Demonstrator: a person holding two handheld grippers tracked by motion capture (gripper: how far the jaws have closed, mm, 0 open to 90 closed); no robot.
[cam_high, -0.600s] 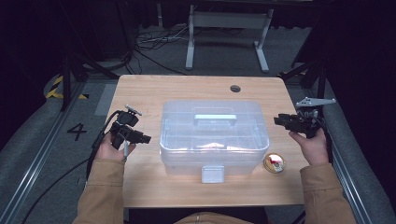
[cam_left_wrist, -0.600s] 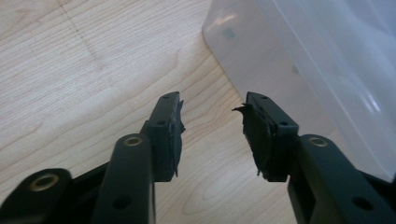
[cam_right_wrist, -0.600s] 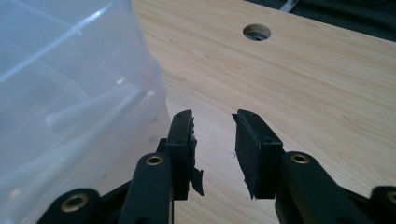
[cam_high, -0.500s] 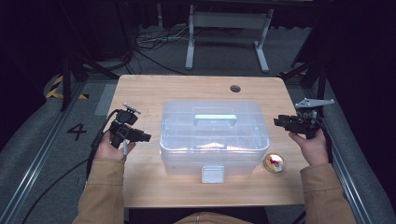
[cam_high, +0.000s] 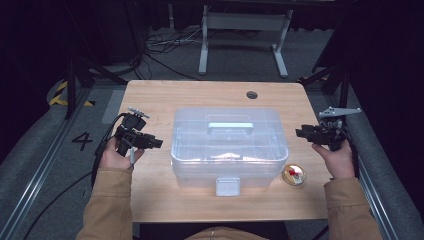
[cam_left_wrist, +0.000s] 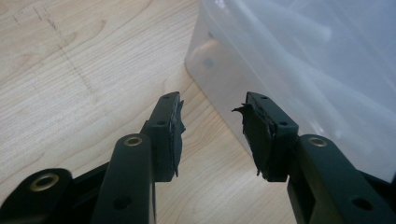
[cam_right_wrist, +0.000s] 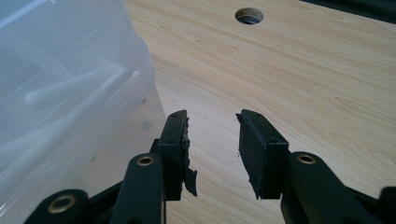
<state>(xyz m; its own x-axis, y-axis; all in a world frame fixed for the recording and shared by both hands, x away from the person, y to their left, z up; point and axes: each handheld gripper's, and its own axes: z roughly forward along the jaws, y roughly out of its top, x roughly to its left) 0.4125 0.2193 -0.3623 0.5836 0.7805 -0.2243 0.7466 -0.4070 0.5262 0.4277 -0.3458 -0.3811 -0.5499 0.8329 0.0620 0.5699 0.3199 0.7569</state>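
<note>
Left gripper (cam_left_wrist: 210, 126) fingers (cam_left_wrist: 169, 133) stand parted with nothing between them, only bare tabletop (cam_left_wrist: 70, 70); tips sit just beside the near corner of the clear plastic box (cam_left_wrist: 299, 60), not touching. Right gripper (cam_right_wrist: 212, 140) fingers (cam_right_wrist: 257, 144) are likewise apart and empty, the box wall close on one side, no contact. In the high view the left gripper (cam_high: 156, 143) and right gripper (cam_high: 299, 133) flank the box (cam_high: 227, 145), each pointed inward at a short end. The box sits mid-tabletop, lid on, white handle (cam_high: 230, 127) flat on top, front latch (cam_high: 227, 186) down. A small round red-and-gold thing (cam_high: 293, 173) lies just off the box's front right corner. Step reads as the approach, both hands lined up on the box, nothing grasped yet. Next move likely calls for closing in on the ends or dropping to the latch; which one cannot be told.
</note>
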